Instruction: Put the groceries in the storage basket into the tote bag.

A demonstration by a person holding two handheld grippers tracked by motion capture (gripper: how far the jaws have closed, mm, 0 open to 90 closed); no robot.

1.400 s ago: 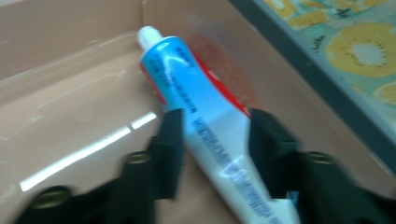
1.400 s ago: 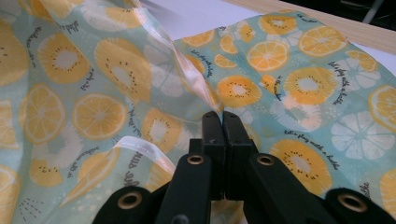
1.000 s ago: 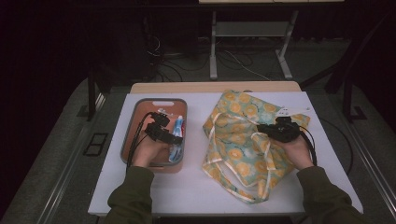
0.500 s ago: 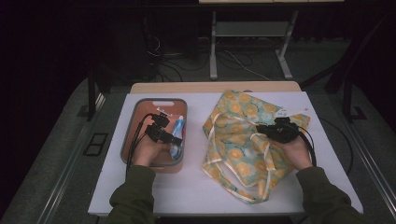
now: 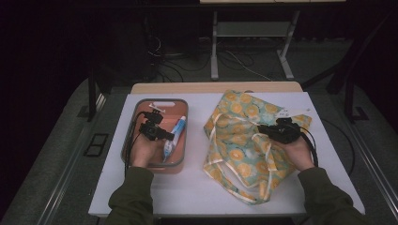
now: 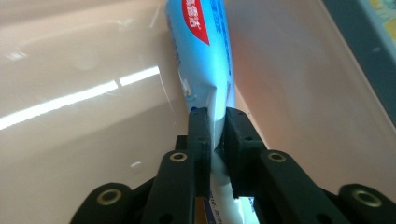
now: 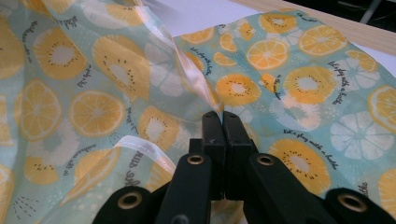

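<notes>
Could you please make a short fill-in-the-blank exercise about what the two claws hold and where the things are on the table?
1. The left claw is shut on a blue and white ____ of toothpaste.
2. That thing lies in a pink ____ on the table's left side.
3. The right claw pinches the cloth of a ____ printed with orange slices.
4. The table has a ____ top.

Missing words: tube; tray; bag; white

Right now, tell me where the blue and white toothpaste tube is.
In the high view, the blue and white toothpaste tube lies in the pink tray at table left, pinched by the left gripper.
</notes>
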